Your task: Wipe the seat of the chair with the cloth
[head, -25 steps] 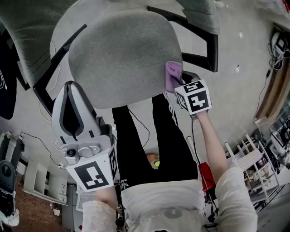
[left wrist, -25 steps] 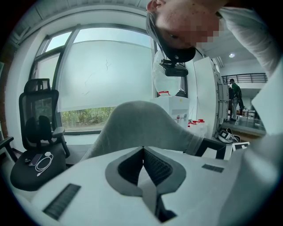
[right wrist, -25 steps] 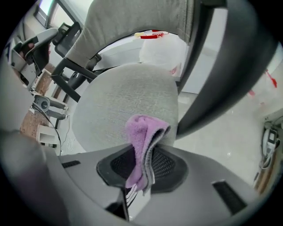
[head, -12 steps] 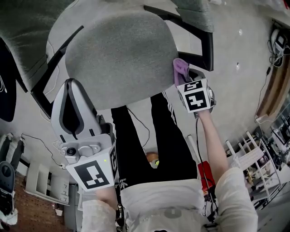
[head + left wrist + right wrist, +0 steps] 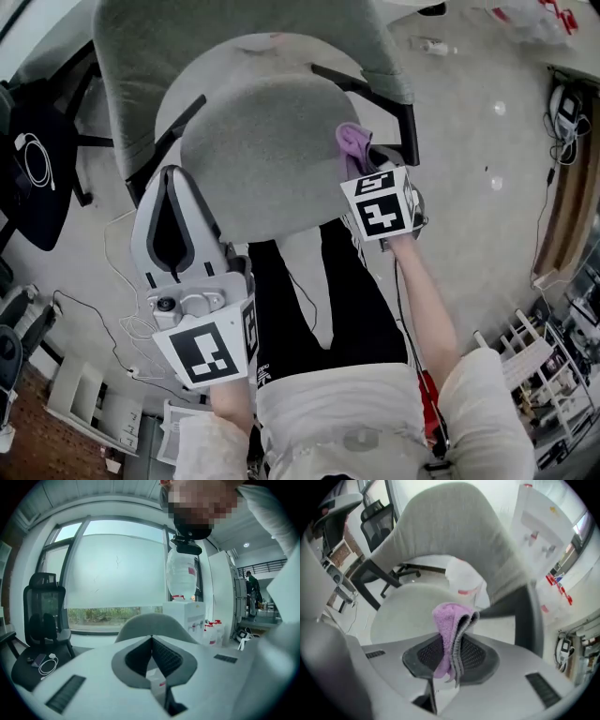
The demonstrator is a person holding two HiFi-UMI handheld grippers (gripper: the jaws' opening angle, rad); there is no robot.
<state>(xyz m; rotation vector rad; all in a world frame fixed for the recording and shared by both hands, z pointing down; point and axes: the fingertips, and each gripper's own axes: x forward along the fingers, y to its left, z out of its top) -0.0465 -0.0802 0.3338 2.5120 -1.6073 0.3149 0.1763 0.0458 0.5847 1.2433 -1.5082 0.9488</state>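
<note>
Head view: the right hand-held gripper point(image 5: 367, 167) holds the purple cloth point(image 5: 351, 142) at the right edge of the seat point(image 5: 258, 155), beside the dark armrest point(image 5: 375, 89). Contact between cloth and seat cannot be confirmed here. The left hand-held gripper point(image 5: 174, 202) is at the front-left edge of the seat and takes no part. Judged from this, wiping is under way along the right edge. The seat shows no marks to tell wiped areas from unwiped ones. Left gripper view: the left hand-held gripper point(image 5: 152, 641) has its jaws closed together with nothing between them, and points away from the seat. Right gripper view: the right hand-held gripper point(image 5: 451, 654) is clamped on the folded cloth point(image 5: 447, 619), with the seat point(image 5: 405, 609) just beyond the cloth. Compared with half a second earlier, the cloth remains at the right edge of the seat, the left hand-held gripper remains front-left, and more of the backrest point(image 5: 234, 33) is now visible.
</note>
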